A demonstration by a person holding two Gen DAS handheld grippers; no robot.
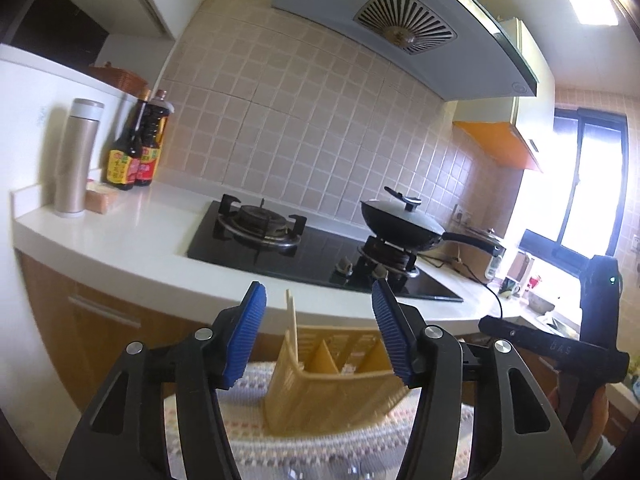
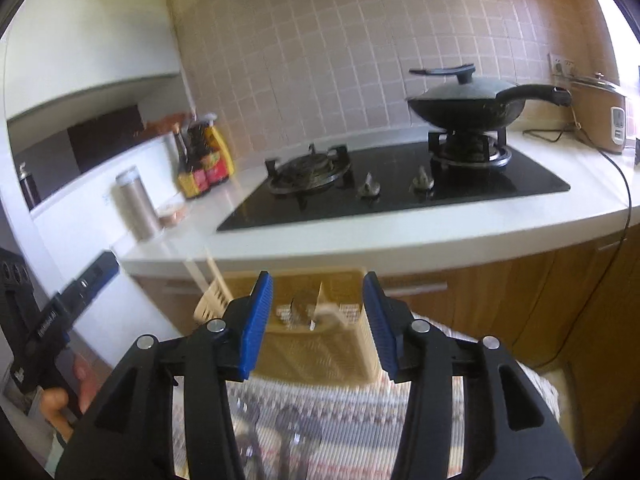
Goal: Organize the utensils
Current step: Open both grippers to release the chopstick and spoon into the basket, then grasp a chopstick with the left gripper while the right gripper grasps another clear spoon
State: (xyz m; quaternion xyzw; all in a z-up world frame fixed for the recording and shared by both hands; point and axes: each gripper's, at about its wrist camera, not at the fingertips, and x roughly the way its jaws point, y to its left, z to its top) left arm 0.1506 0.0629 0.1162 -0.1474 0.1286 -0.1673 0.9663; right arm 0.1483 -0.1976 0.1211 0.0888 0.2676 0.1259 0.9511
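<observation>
A yellow slatted utensil basket [image 1: 332, 392] with upright dividers stands on a patterned woven cloth [image 1: 248, 384]. A pair of pale chopsticks [image 1: 291, 320] stands upright in its left end. My left gripper [image 1: 318, 286] hovers over the basket, open, with nothing between its blue pads. In the right wrist view the same basket [image 2: 316, 348] lies just beyond my right gripper [image 2: 318, 276], which is open and empty too. Blurred metal utensils [image 2: 280, 432] lie on the cloth [image 2: 352, 408] below the right gripper.
Behind the basket runs a white counter [image 1: 132, 232] with a black gas hob [image 1: 320, 256] and a lidded wok [image 1: 404, 220]. At the counter's left end stand sauce bottles [image 1: 136, 152] and a steel flask [image 1: 76, 156]. A rice cooker [image 2: 600, 112] with a trailing cord sits at the right.
</observation>
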